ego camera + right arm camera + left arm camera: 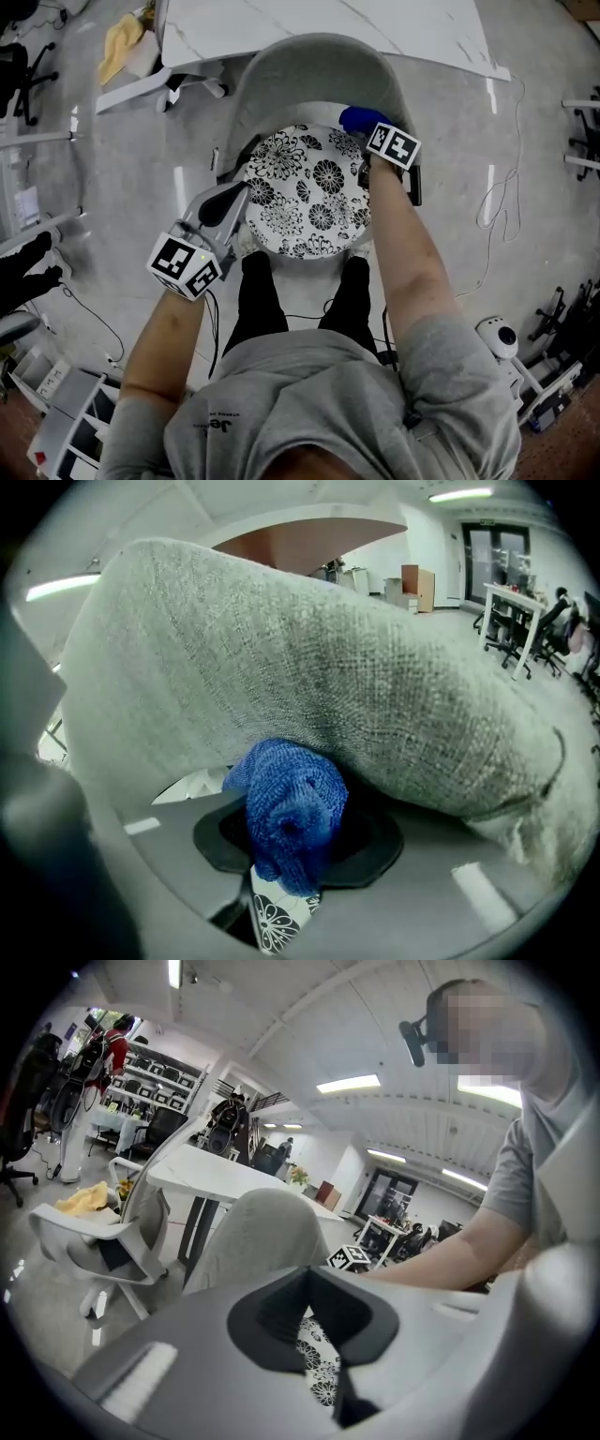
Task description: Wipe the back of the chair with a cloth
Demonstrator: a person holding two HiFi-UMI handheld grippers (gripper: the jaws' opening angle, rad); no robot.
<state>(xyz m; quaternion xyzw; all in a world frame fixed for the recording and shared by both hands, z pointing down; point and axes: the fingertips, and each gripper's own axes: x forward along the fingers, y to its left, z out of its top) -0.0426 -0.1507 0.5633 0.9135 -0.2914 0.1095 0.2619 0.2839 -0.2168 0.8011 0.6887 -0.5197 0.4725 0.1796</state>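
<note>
Grey T-shirt shoulders of the person (309,412) fill the bottom of the head view, with both forearms extending up-frame to the chair.

Right gripper (368,131): jaws clamped on a bunched blue terry cloth (286,808), the wad bulging out in front of them. At centre of the right gripper view the cloth is pressed against the inner face of the curved grey woven-fabric chair back (323,66). It sits just above the black-and-white floral seat cushion (309,192), at the cushion's upper right.

Left gripper (234,199): jaws together, nothing held, at the cushion's left edge.

Cloth looks soft, light and compliant, and should mould to the curve. The coarse weave will likely drag on it, so a deep pinch on the bunch seems wise. Chair back looks padded, yet firm enough to take pressure.
</note>
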